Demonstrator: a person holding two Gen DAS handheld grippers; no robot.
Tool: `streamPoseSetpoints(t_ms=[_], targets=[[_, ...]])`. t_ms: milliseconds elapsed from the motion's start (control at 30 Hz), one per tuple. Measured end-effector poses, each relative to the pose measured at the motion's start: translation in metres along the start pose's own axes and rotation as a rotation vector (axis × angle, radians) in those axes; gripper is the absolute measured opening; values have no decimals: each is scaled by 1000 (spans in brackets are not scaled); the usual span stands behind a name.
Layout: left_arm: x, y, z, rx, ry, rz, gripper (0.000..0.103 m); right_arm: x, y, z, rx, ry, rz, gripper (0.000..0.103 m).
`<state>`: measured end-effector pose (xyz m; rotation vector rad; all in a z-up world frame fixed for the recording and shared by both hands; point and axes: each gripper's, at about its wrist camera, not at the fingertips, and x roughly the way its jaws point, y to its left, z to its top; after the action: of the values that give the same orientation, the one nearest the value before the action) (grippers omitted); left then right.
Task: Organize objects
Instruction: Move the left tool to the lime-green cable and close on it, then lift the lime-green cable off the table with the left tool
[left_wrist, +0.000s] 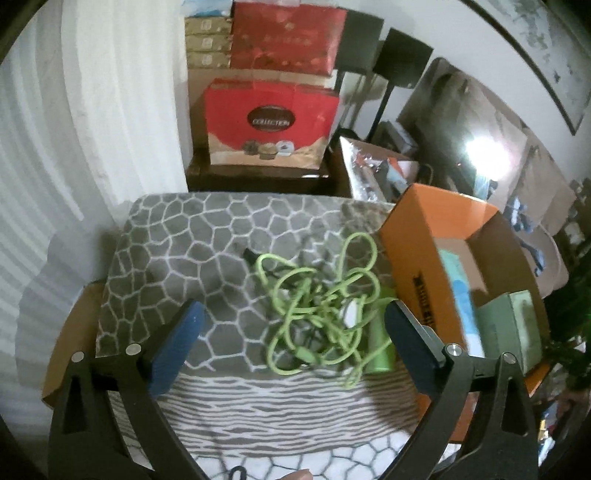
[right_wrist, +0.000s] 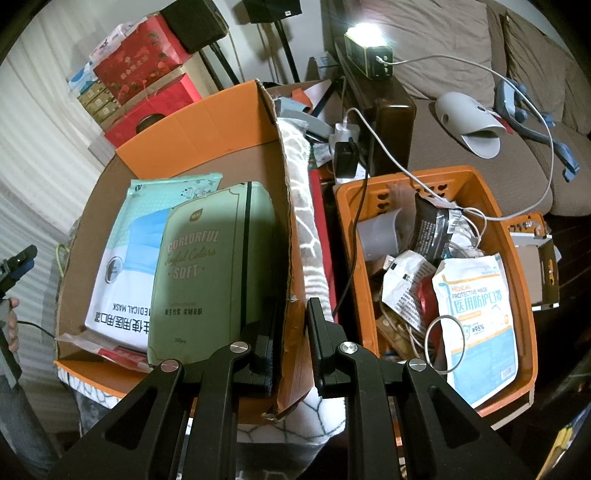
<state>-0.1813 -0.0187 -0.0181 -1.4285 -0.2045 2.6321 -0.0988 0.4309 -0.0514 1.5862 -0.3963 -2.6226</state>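
Observation:
In the left wrist view a tangled green cable (left_wrist: 325, 302) and a green tube (left_wrist: 380, 343) lie on a grey patterned blanket (left_wrist: 207, 243), just left of an orange cardboard box (left_wrist: 410, 243). My left gripper (left_wrist: 291, 325) is open, its blue pads either side of the cable, slightly above it. In the right wrist view my right gripper (right_wrist: 290, 332) is shut on the right wall of the orange cardboard box (right_wrist: 284, 206). The box holds a green tissue pack (right_wrist: 210, 273) and a medical mask pack (right_wrist: 125, 251).
An orange plastic basket (right_wrist: 513, 243) full of mask packs and cables stands right of the box. Red gift boxes (left_wrist: 269, 122) are stacked behind the blanket. A sofa (right_wrist: 461, 55) with a lamp and white cables lies at the back right.

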Motion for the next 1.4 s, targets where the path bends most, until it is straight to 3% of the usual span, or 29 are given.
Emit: streamPoseSetpoints(t_ms=[433,667,867,1033,1167,1233,1400], targets=[[55,20,-7,-79,119,-64,98,0,-1,-1,0,1,-2,16],[63,13,-6,-123,156,-231,98,0,-2,-1,-1,1,-3,16],[75,-11,-11,-55,180,-243,98,-1,-2,-1,0,2,-2,16],[92,-26,-15,-4,202,-173,97,-1,-3,-1,1,2,-2,16],[101,-28,-16,0,215,-146,76,-1,-2,-1,-1,2,-3,16],[104,-26,-17,-8,228,-169,54,-1,-3,-1,0,2,-3,16],[103,-22,-17,-32,230,-188,33,-1,-3,-1,0,2,-4,16]])
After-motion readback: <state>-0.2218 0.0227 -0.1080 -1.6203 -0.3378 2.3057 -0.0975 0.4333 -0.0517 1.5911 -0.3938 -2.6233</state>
